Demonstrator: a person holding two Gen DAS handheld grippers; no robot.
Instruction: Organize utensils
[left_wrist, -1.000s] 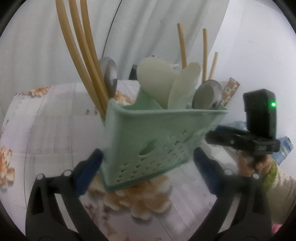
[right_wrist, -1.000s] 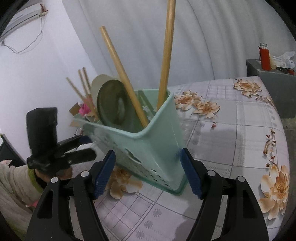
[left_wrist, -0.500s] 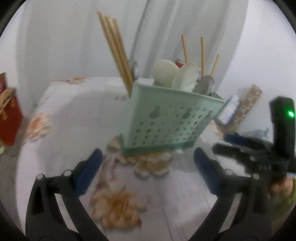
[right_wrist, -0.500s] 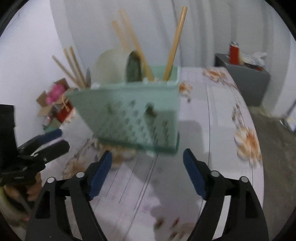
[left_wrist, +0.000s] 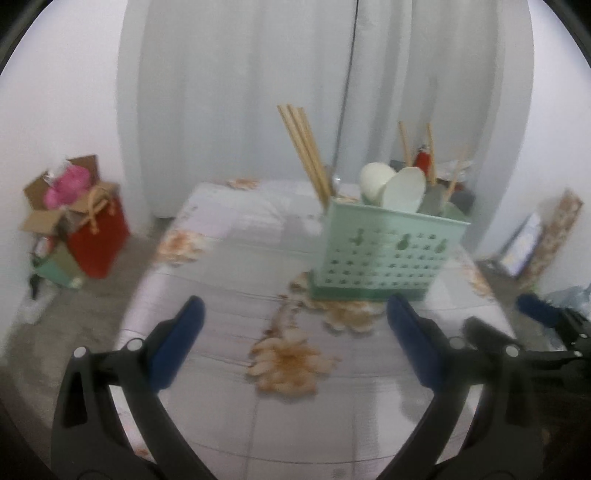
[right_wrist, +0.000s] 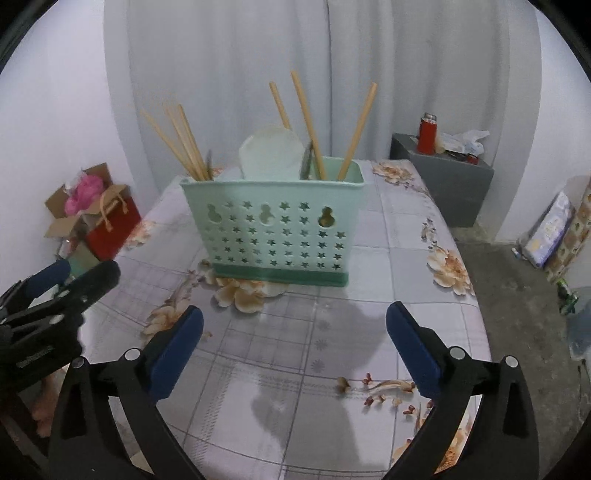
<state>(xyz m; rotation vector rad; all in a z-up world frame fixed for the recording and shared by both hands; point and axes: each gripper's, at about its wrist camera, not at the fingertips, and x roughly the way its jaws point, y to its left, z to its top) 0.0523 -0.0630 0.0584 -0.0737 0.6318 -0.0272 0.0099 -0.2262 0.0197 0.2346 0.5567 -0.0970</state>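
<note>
A mint-green perforated utensil caddy (right_wrist: 273, 229) (left_wrist: 384, 251) stands upright on the floral tablecloth. It holds a bundle of wooden chopsticks (right_wrist: 184, 144) (left_wrist: 306, 151) at one end, white spoons (right_wrist: 269, 151) (left_wrist: 391, 184) in the middle, and more chopsticks (right_wrist: 354, 129) at the other end. My right gripper (right_wrist: 295, 312) hangs short of the caddy, its jaws opening wide with nothing between them. My left gripper (left_wrist: 295, 306) is open and empty too, off to the caddy's left. Each gripper shows at the edge of the other's view.
The table (right_wrist: 406, 240) carries a grey checked cloth with orange flowers. A red bag (right_wrist: 114, 225) and cardboard boxes sit on the floor at the left. A grey cabinet (right_wrist: 443, 177) with a red flask (right_wrist: 428, 134) stands behind on the right. White curtains hang behind.
Both grippers have pulled back from the caddy, which stood between their jaws a second ago. It now stands apart on the table, and the right jaws are wider.
</note>
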